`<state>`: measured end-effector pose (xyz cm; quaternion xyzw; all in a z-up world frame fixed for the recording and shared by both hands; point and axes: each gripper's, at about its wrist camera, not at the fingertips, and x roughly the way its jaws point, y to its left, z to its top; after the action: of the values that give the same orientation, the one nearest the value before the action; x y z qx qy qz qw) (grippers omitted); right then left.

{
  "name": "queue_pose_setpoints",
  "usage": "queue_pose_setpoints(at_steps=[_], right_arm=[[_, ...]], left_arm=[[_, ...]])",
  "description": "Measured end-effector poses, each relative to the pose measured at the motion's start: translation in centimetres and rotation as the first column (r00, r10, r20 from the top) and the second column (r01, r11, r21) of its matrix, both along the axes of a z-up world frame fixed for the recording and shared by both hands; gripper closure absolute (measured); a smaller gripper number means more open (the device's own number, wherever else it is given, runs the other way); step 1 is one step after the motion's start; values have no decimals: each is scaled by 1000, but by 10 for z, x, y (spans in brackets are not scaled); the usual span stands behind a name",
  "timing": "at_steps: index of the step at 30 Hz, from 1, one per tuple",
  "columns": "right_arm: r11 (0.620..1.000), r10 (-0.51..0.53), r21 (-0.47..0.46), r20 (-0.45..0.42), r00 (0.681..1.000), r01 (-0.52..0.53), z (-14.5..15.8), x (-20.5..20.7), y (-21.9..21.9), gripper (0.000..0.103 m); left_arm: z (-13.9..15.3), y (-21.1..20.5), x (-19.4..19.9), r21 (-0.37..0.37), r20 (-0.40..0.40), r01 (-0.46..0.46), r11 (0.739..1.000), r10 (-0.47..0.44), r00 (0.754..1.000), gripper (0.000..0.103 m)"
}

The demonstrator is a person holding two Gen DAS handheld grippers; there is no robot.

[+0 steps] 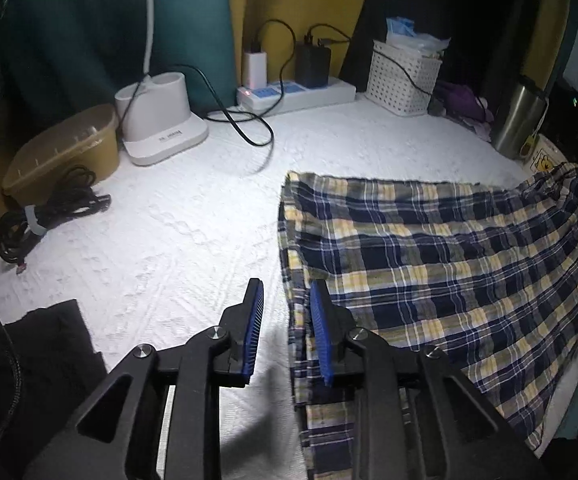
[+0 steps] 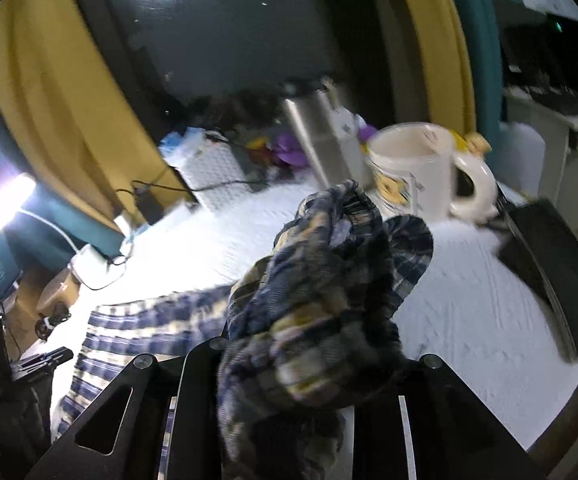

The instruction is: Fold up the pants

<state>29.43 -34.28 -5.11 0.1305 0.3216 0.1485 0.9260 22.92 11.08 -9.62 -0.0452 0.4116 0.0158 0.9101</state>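
1. Your right gripper (image 2: 309, 360) is pinching a bunched wad of the plaid pants (image 1: 449, 248) and holds it up off the white table cover (image 1: 177, 216); its fingertips are buried in the cloth, so the grip shows only by the fabric hanging from it.
2. Your left gripper (image 1: 285, 320) has its blue pads parted at the pants' left edge. The right pad (image 1: 321, 320) lies against the hem, and no cloth looks caught between the two. Treat that side as unheld.
3. The rest of the pants lies spread on the near right of the table, sloping up toward the far right where the lifted end is.
4. Before carrying the fold over, close the left pads on that edge, taking all layers.
5. Lift both ends evenly so the plaid lines stay straight.
6. Watch the mug (image 2: 421, 168) and steel flask (image 2: 321, 136) just beyond the raised cloth; swing clear of them.
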Motion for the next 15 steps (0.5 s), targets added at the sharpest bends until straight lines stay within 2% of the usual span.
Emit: queue_pose_setpoints(at_steps=[3, 4, 6, 11, 15], right_arm=[[999, 30, -16, 32, 999, -30, 16, -5, 18, 79], [999, 41, -23, 42, 998, -40, 21, -6, 25, 79], [998, 62, -35, 57, 996, -60, 29, -9, 40, 79], [992, 110, -68, 76, 991, -105, 41, -14, 78, 80], [986, 149, -88, 74, 986, -142, 43, -18, 105, 82]], left_arm=[[4, 8, -6, -10, 20, 5, 1000, -5, 1000, 77], [5, 11, -8, -16, 30, 10, 1000, -10, 999, 74], [7, 16, -12, -27, 45, 21, 999, -20, 999, 62], [13, 31, -21, -48, 67, 38, 998, -34, 997, 60], [16, 42, -28, -61, 74, 33, 998, -29, 997, 55]])
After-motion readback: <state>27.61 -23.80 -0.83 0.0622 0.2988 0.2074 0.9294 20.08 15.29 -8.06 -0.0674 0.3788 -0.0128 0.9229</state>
